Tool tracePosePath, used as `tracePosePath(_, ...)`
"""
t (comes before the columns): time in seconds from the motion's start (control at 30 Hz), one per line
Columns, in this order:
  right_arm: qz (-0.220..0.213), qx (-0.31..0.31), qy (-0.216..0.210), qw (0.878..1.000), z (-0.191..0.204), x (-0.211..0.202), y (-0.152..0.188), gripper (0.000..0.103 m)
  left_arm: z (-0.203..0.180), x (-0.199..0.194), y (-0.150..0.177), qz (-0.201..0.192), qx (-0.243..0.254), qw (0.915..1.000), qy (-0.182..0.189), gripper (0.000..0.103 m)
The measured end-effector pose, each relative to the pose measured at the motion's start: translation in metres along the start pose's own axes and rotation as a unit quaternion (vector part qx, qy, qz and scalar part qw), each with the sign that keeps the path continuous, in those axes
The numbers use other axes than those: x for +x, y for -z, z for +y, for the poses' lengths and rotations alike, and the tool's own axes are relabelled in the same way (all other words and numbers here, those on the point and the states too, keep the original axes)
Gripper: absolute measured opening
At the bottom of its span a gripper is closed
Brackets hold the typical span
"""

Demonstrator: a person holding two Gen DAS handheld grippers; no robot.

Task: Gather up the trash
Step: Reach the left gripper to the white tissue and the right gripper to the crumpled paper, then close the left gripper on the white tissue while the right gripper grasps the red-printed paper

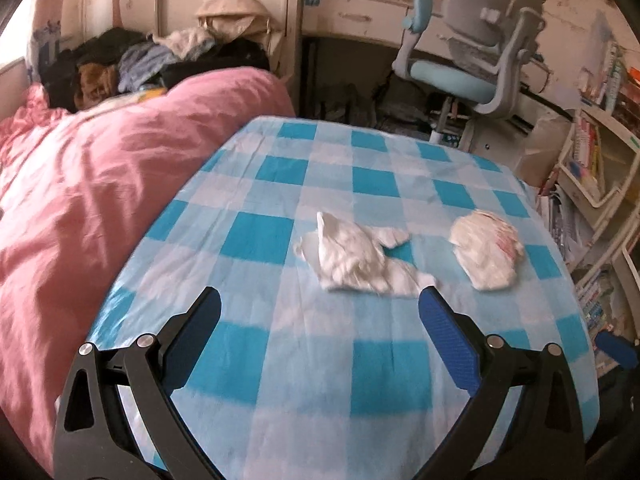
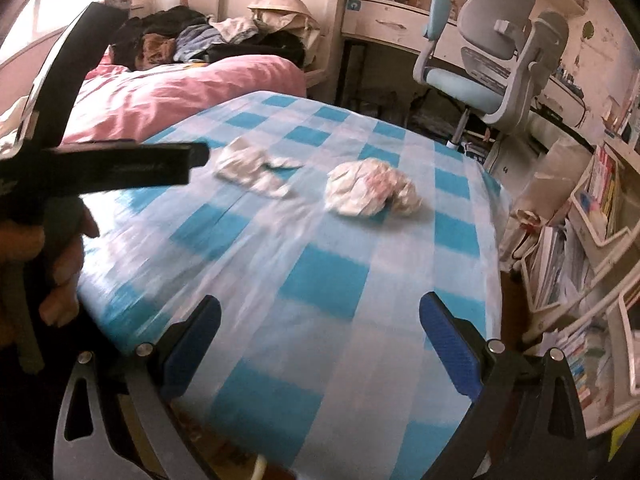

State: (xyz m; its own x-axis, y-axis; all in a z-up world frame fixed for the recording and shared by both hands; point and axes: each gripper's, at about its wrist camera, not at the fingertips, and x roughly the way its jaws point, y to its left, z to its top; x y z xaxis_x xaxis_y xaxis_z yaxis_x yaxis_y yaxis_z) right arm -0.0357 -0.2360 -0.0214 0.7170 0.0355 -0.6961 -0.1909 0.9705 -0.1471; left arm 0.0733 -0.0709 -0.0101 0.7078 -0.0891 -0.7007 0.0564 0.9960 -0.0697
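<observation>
Two bits of trash on the checked table (image 1: 328,364), both grippers spread wide, nothing held.

Left gripper (image 1: 320,300) hovers over table's near part w/ fingers far apart; flat tissue (image 1: 360,256) lies just beyond its right fingertip, apart from it. Crumpled wad (image 1: 486,250) w/ pink marks sits near the tissue, on its right, toward table's right edge. Right gripper (image 2: 320,308) also wide open over table's near edge; tissue (image 2: 252,170) & wad (image 2: 372,192) well ahead. Pink bedding (image 1: 100,184) left of table, chair (image 1: 468,44) behind it.
</observation>
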Motion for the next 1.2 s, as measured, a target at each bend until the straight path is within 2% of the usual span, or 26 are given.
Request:
tracePosePath(0.2,0.003,-0.012,0.021,1.000,-0.013,0.035,-0.029,0.095,-0.002,0.044,-0.020,0.030,-0.005,0.9995,0.004,0.095)
tracePosePath(0.4,0.007,-0.007,0.031,0.999,-0.027,0.063,-0.050,0.095,-0.030,0.074,-0.031,0.048,0.048,0.9977,0.002,0.095)
tracePosePath(0.53,0.006,-0.003,0.031,0.999,-0.035,0.076,-0.061,0.095,-0.039,0.085,-0.035,0.062,0.058,0.9963,0.009,0.095)
tracePosePath(0.63,0.007,0.009,0.023,1.000,-0.041,0.085,-0.069,0.095,-0.042,0.089,-0.036,0.066,0.062,0.9959,0.000,0.095)
tracePosePath(0.77,0.016,0.025,0.012,0.999,-0.049,0.097,-0.076,0.095,-0.037,0.093,-0.036,0.076,0.050,0.9959,0.006,0.095)
tracePosePath(1.2,0.047,0.048,-0.021,0.998,-0.058,0.113,-0.072,0.095,-0.034,0.098,-0.035,0.087,0.041,0.9953,0.009,0.095)
